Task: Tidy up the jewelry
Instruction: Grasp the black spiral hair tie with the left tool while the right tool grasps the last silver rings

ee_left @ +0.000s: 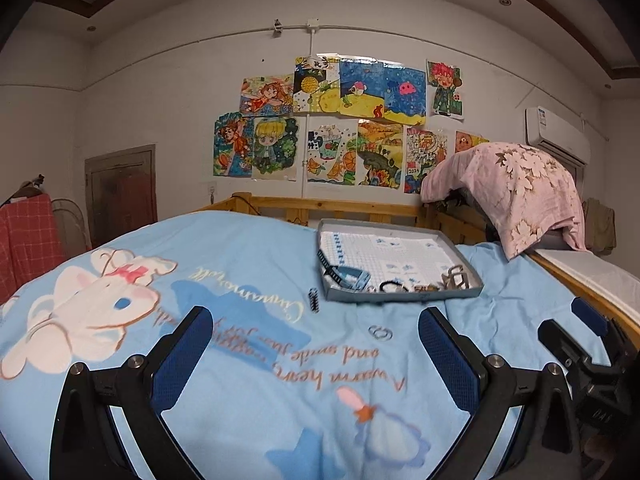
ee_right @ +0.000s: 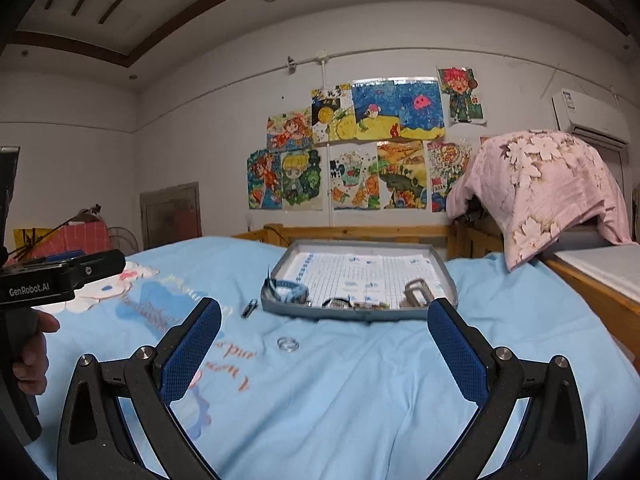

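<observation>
Both tools stood wide apart and empty: left gripper point(ee_left: 316, 344), right gripper point(ee_right: 324, 340), hovering over the blue bedspread point(ee_right: 360, 400). Just ahead lay a clear ring point(ee_right: 288, 344) on the cloth, nearer than the grey tray point(ee_right: 276, 304). A dark clip point(ee_right: 249, 308) lay left of the tray. Judged: ring light, stiff, slippery, likely to sink into soft bedding; pinch across its rim.

Black gripper frames w/ silver screws, blue textured fingers point(ee_right: 192, 344), white "GenRobot.AI" marking, bare-skinned hand point(ee_right: 34, 354)
</observation>
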Demonstrator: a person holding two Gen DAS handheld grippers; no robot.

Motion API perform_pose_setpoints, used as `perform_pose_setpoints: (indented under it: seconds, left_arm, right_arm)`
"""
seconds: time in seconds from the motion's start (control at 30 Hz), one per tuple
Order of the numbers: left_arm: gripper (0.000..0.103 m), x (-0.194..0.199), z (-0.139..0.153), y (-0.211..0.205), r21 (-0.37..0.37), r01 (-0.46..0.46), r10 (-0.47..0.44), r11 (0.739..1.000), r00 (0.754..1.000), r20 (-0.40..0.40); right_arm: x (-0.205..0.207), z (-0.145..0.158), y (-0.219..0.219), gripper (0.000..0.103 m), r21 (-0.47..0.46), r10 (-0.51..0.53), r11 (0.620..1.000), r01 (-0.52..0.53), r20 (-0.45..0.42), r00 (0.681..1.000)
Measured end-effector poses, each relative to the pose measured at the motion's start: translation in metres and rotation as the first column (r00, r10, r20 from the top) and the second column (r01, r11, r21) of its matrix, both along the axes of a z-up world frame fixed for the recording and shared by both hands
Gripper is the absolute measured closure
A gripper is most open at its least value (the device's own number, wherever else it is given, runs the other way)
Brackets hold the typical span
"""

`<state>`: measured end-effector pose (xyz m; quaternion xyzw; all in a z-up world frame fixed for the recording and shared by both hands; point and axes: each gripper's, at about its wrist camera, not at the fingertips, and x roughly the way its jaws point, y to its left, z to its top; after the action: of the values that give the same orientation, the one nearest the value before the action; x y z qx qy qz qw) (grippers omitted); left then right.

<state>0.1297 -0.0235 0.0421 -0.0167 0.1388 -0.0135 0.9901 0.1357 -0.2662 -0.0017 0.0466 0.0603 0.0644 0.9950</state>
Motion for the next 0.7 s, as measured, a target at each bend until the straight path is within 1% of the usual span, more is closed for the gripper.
perform_pose_setpoints:
  seconds: [0.1,0.17,0.3,0.4,0.57,0.7]
  left_arm:
    - [0.000,-0.009,-0.011,0.006,0.023,-0.002,0.002,1.000,1.000,-0.020]
    - [0.000,-0.012,-0.020,0.010,0.036,0.011,-0.009,0.999,0.999,-0.050]
    - [0.000,-0.020,-0.032,0.021,0.048,0.008,-0.004,0.999,0.997,-0.081]
    - [0.000,-0.021,-0.037,0.029,0.036,-0.007,0.011,0.999,0.995,-0.096]
    - [0.000,-0.012,-0.036,0.044,-0.015,-0.040,0.038,0.999,0.991,-0.126]
    - [0.000,0.004,-0.033,0.049,-0.007,-0.043,0.042,0.999,0.988,-0.150]
  right_arm:
    - [-0.007,-0.003,0.001,0.002,0.009,0.006,1.000,-0.006,-0.020,1.000]
    - [-0.008,-0.005,0.004,0.002,0.002,0.010,1.000,-0.010,-0.034,0.999]
    - [0.000,-0.012,0.010,0.002,-0.012,0.023,1.000,-0.025,-0.105,0.994]
    - [0.006,-0.017,0.017,0.002,-0.036,0.032,0.999,-0.038,-0.133,0.991]
    - [0.007,-0.019,0.030,0.002,-0.086,0.041,0.995,-0.055,-0.153,0.987]
    - [0.009,-0.019,0.035,0.002,-0.102,0.054,0.992,-0.071,-0.160,0.986]
